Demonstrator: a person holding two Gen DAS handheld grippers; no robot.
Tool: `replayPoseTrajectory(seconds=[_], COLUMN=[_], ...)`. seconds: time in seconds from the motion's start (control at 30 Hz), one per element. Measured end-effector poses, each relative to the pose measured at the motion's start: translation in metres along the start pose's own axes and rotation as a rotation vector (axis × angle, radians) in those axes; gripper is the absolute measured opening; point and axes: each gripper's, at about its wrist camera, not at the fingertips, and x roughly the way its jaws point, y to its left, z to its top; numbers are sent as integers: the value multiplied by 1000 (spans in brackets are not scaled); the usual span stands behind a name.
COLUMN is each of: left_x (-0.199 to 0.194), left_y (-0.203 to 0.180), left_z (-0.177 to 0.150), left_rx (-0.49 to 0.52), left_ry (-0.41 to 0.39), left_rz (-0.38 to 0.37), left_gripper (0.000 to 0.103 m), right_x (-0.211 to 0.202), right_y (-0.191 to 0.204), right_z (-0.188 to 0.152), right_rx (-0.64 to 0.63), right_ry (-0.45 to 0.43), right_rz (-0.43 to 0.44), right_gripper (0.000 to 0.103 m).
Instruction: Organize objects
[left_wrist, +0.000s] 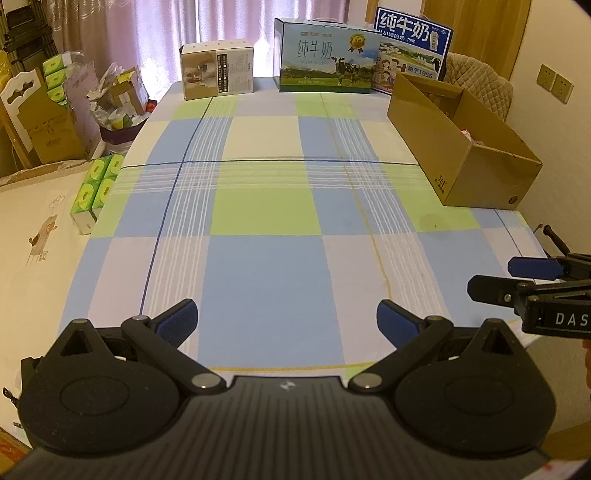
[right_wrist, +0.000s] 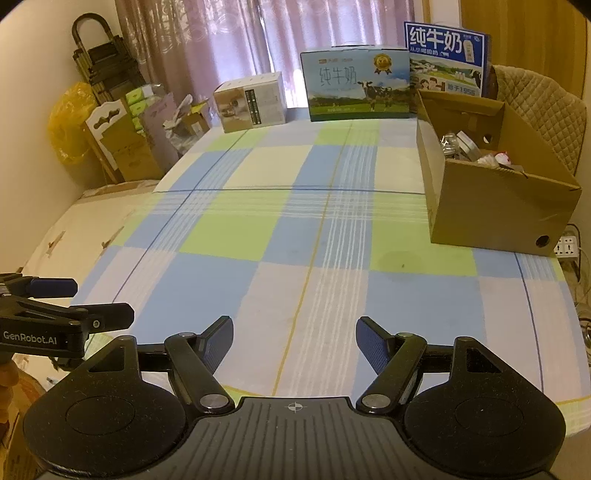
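An open brown cardboard box (right_wrist: 495, 199) sits at the checked surface's (right_wrist: 280, 236) right edge, small items (right_wrist: 476, 147) jumbled inside.

Far ahead of the left hand-held gripper (left_wrist: 287, 322), the green milk carton (left_wrist: 328, 55) reads "纯牛奶". The blue carton (left_wrist: 412, 44) behind it reads "纯牛奶" and "1956". The right hand-held gripper (left_wrist: 491, 280) shows "DAS"; in the right wrist view the left one reads "GenRobot.AI".

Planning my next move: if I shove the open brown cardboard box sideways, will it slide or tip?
The cardboard box is low and long, so it will probably slide. Its thin walls may flex. The small items inside look light and could rattle.
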Motion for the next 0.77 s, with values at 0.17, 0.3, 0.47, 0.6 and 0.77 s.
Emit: replayPoseTrajectory(seconds=[0.17,0.3,0.47,0.6,0.77], left_x=[1,1,4,6,10], left_y=[0,-1,-4,-6,-9], left_z=[-1,-1,-2,0,2], left_rx=[-1,1,4,8,15], left_ry=[3,3,8,9,12], left_rz=[-1,-2,-5,-10,-13], left_gripper=[102,102,102,102,102], right_x=[-1,-1,-1,0,1], right_y=[1,0,-2,-3,-8], right_z=[-2,-2,-2,-1,0], right_rx=[-3,-2,-1,0,7], right_ry=[2,5,10,12,16], right_rz=[0,-1,-2,-3,-7], right_gripper=[71,71,71,71,71])
